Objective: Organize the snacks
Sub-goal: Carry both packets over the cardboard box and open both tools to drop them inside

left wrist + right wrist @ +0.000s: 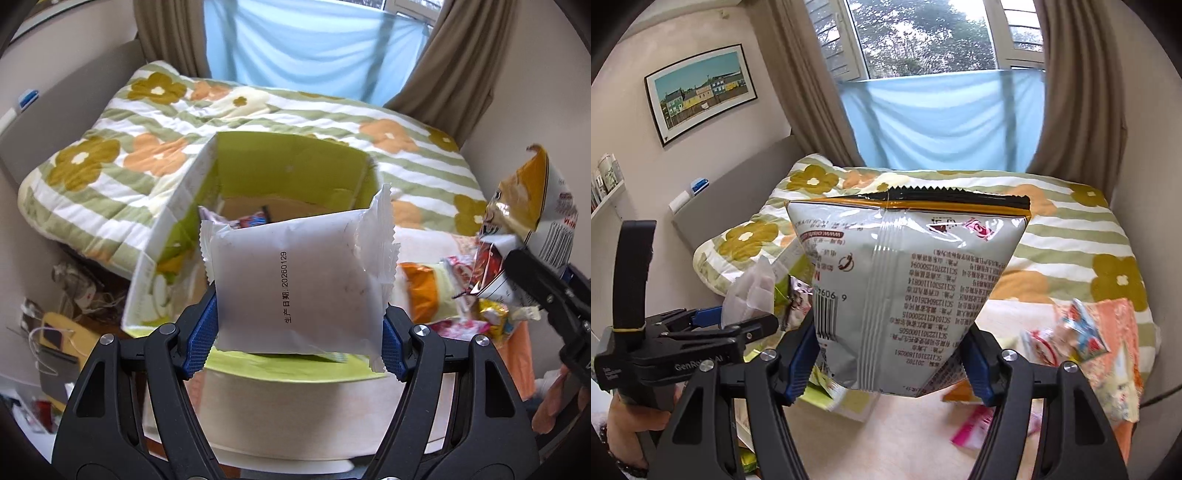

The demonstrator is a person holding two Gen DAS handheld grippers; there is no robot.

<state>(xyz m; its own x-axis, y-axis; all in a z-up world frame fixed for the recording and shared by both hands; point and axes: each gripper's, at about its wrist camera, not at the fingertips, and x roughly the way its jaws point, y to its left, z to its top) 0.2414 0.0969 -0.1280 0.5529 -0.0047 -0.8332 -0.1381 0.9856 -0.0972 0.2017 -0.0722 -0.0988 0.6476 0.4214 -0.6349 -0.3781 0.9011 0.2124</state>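
My left gripper (299, 317) is shut on a white snack packet (299, 280) with a printed date, held above an open cardboard box (291, 162) with green inner walls. A few wrapped snacks (251, 220) lie on the box's floor. My right gripper (890, 354) is shut on a silver chip bag (905, 291) with a black and orange sealed top, held up in the air. That bag (532, 218) and the right gripper (546, 291) show at the right edge of the left wrist view. The left gripper (713, 325) with its white packet (750, 291) shows at the left of the right wrist view.
A pile of loose snack packs (458, 295) lies on the pale table (295, 398) to the right of the box. More packs (1071, 332) sit on an orange patterned cloth (1115, 350). Behind is a bed with a flowered quilt (110, 155). Clutter (55, 332) covers the floor at left.
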